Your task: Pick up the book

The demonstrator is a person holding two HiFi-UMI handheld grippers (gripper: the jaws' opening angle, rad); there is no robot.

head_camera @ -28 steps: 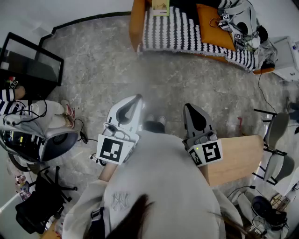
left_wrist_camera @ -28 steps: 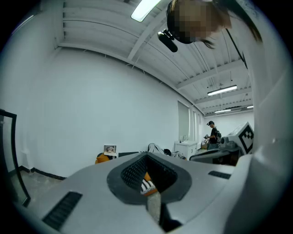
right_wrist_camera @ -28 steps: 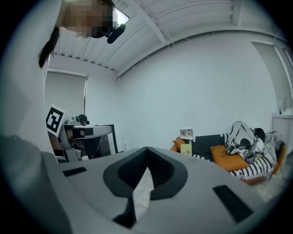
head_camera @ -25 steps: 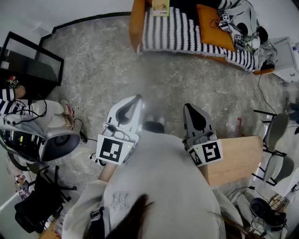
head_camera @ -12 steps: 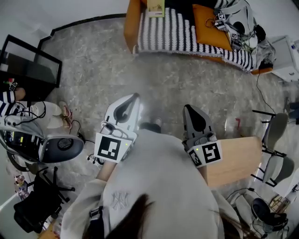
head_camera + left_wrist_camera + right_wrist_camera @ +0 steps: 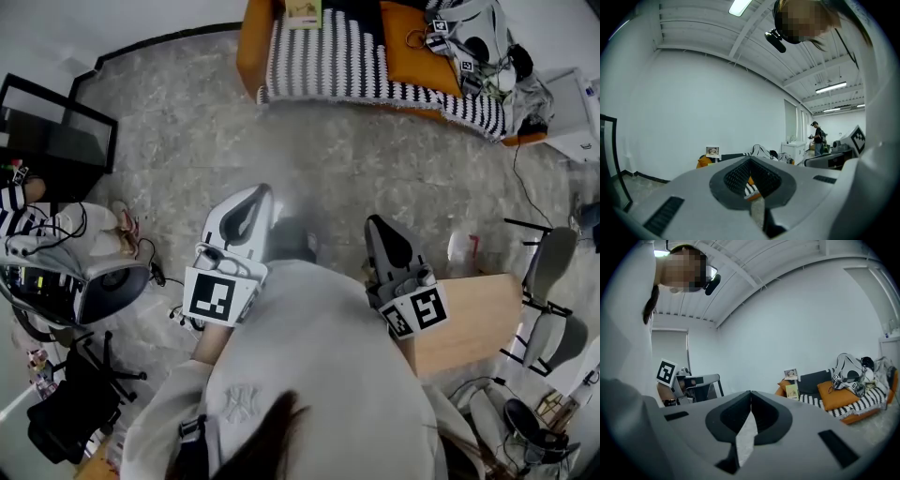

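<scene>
The book (image 6: 303, 11), pale yellow-green, stands on the left end of the orange sofa (image 6: 251, 42) at the top of the head view. It also shows as a small book (image 6: 792, 391) leaning on the sofa back in the right gripper view. My left gripper (image 6: 255, 199) and right gripper (image 6: 379, 230) are held out level in front of my body over the grey floor, far short of the sofa. Each has its jaws together with nothing between them. The left gripper (image 6: 751, 160) and right gripper (image 6: 751, 393) both point toward the sofa.
A striped blanket (image 6: 356, 66), an orange cushion (image 6: 412, 47) and bags (image 6: 478, 42) lie on the sofa. A wooden table (image 6: 473, 319) and grey chairs (image 6: 553, 272) stand at right. At left are a black frame (image 6: 56, 122), a seated person (image 6: 37, 225) and cables on the floor.
Both grippers and I have moved forward over the floor toward the sofa, which has shifted left in the head view. The jaws stay closed.
</scene>
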